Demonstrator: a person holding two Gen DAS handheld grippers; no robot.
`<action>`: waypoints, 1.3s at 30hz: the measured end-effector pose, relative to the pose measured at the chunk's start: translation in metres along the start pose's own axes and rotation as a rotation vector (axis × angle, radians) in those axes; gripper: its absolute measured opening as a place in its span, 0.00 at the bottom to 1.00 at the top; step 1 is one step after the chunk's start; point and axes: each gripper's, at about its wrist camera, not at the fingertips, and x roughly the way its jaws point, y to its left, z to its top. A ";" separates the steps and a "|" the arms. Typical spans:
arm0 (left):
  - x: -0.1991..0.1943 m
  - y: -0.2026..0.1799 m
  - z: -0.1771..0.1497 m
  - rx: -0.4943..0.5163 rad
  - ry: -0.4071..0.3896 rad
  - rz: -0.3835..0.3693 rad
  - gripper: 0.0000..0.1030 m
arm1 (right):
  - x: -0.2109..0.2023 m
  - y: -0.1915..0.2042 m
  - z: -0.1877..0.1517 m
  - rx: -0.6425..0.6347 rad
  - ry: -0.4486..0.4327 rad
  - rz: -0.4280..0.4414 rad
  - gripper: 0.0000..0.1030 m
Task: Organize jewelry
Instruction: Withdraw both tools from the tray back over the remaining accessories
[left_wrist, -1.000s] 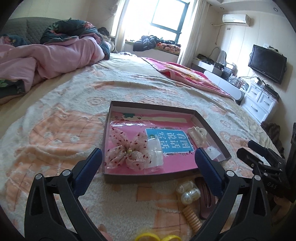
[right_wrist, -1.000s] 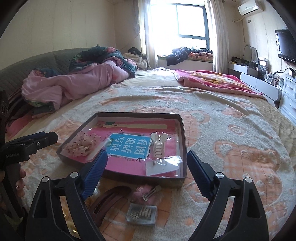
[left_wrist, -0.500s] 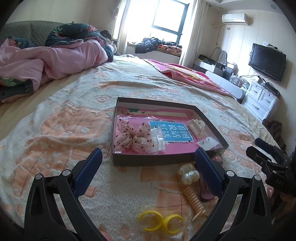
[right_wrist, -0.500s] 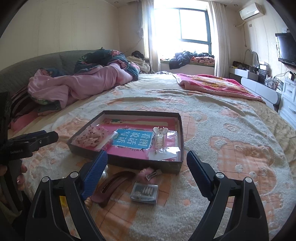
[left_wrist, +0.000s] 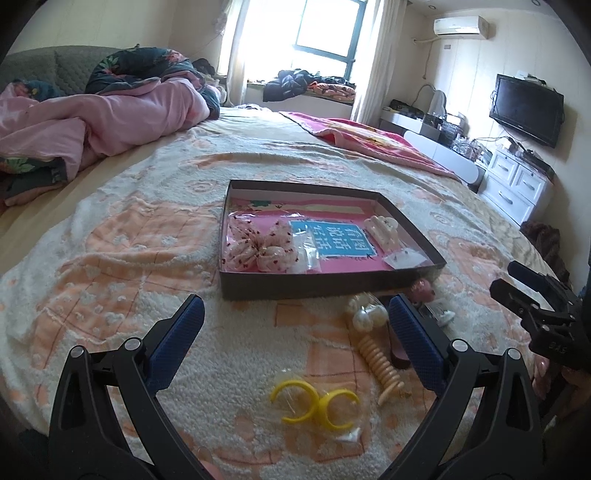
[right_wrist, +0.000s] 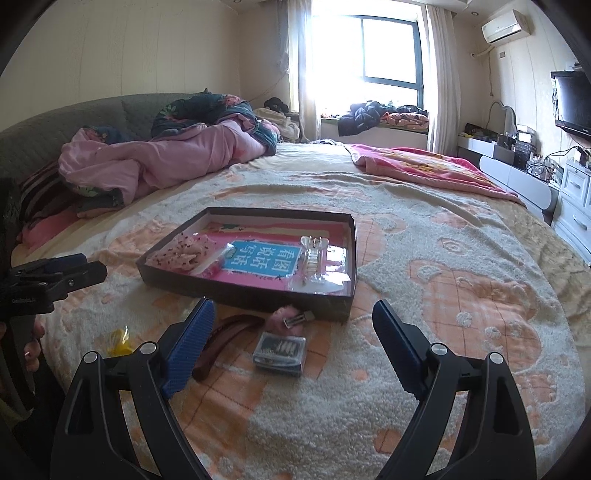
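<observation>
A shallow dark box (left_wrist: 325, 286) sits on the bed blanket (left_wrist: 110, 266). Inside it lie a dotted fabric bow (left_wrist: 255, 243), a blue printed card (left_wrist: 332, 240), a cream claw clip (left_wrist: 382, 229) and what looks like a small clear bag (left_wrist: 404, 258). On the blanket in front of the box rest yellow rings (left_wrist: 314, 404), a ribbed cream clip (left_wrist: 380, 365), a brown hair clip (right_wrist: 225, 343) and a small clear case (right_wrist: 280, 349). The left gripper (left_wrist: 295, 339) and right gripper (right_wrist: 291, 343) both hover with jaws wide apart, holding nothing.
</observation>
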 end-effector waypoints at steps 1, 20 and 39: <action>-0.001 -0.002 -0.001 0.005 0.002 -0.002 0.89 | 0.000 0.000 -0.002 0.000 0.003 0.001 0.82; 0.001 -0.019 -0.044 0.118 0.105 -0.013 0.89 | 0.003 0.004 -0.025 -0.005 0.059 0.017 0.82; 0.030 -0.020 -0.073 0.225 0.209 -0.015 0.89 | 0.033 0.009 -0.039 0.019 0.140 0.028 0.82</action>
